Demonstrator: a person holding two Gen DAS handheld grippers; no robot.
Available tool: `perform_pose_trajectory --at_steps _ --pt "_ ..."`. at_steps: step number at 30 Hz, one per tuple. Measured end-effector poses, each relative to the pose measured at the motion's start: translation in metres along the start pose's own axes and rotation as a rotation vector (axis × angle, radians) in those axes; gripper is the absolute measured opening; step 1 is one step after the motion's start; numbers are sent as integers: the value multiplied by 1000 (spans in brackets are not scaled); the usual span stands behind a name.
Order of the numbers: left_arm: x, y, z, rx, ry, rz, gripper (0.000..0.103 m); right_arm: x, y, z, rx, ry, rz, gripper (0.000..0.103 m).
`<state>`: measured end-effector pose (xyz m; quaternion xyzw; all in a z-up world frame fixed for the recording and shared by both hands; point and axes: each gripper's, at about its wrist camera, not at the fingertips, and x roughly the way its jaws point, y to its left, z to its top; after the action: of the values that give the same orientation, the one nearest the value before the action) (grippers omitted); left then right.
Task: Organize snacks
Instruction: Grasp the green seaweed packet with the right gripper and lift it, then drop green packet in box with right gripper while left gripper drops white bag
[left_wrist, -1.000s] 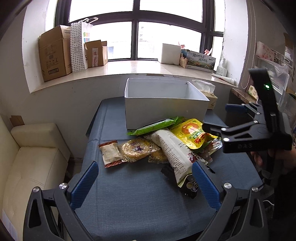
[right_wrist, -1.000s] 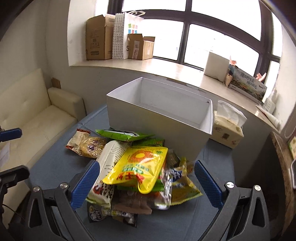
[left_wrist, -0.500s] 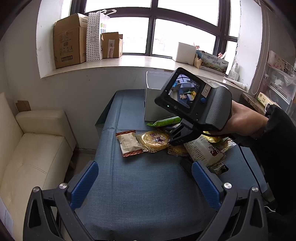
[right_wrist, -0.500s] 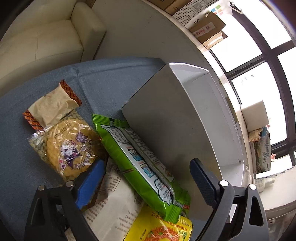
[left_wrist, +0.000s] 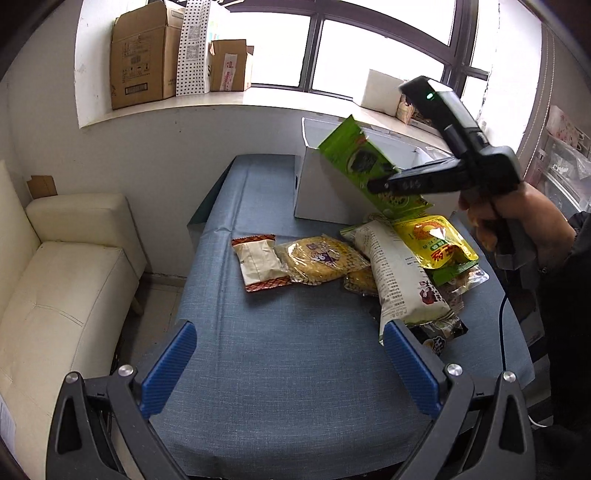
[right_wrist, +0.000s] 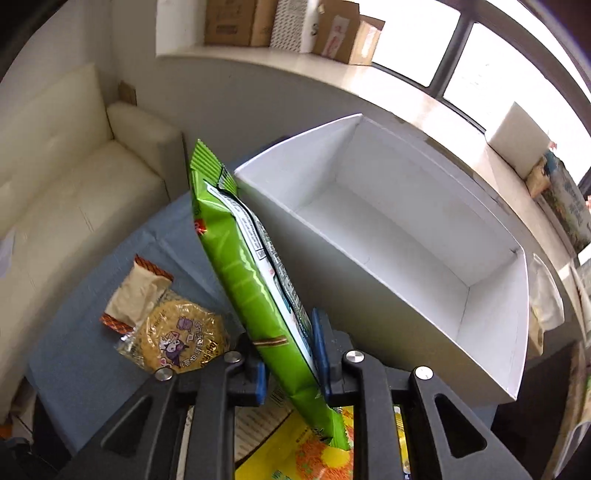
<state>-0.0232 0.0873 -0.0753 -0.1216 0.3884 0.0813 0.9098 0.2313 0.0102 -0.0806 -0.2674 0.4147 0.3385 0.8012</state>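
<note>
My right gripper (right_wrist: 291, 350) is shut on a long green snack packet (right_wrist: 247, 269) and holds it tilted in the air beside the near wall of the empty white box (right_wrist: 388, 240). The left wrist view shows the same packet (left_wrist: 364, 166) lifted in front of the box (left_wrist: 314, 188) by the right gripper (left_wrist: 384, 184). My left gripper (left_wrist: 288, 365) is open and empty above the blue table's near part. The other snacks lie in a pile: a yellow pouch (left_wrist: 432, 242), a long white packet (left_wrist: 399, 277), a round cookie pack (left_wrist: 319, 258) and a beige wafer pack (left_wrist: 258, 262).
The blue-covered table (left_wrist: 277, 350) stands against a wall under a windowsill with cardboard boxes (left_wrist: 140, 55). A cream sofa (left_wrist: 62, 277) is at the left of the table. A tissue pack (right_wrist: 546, 299) lies right of the white box.
My right gripper closed on the green packet and lifted it off the pile, up beside the white box. My left gripper pulled back slightly and stayed open.
</note>
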Motion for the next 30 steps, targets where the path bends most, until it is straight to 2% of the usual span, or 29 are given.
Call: perform_pose_trajectory --at_steps 2,8,11,16,20,21,22,23,25,30 --pt "9 -7 2 -2 23 -34 103 -21 -16 -6 73 -62 23 13" --pt "52 -42 20 -6 115 -163 103 -79 -51 -49 233 -222 62 13" --pt "75 -64 31 2 162 -196 103 -105 -67 -80 327 -309 122 13" --pt "116 -89 41 22 240 -169 103 -145 -85 -136 470 -416 144 13" --pt "136 -92 46 14 273 -122 102 -163 -82 -172 513 -443 97 13" --pt "137 -92 46 16 274 -114 93 -165 -83 -180 530 -451 113 13" --pt "138 -92 45 18 282 -119 67 -165 -83 -186 554 -455 132 13" --pt "138 -91 45 16 296 -128 54 -164 -85 -190 575 -455 142 13" --pt "136 -88 43 19 298 -113 48 -161 -89 -198 601 -451 157 13" --pt "116 -74 36 13 270 -117 44 -149 -93 -204 649 -443 204 13"
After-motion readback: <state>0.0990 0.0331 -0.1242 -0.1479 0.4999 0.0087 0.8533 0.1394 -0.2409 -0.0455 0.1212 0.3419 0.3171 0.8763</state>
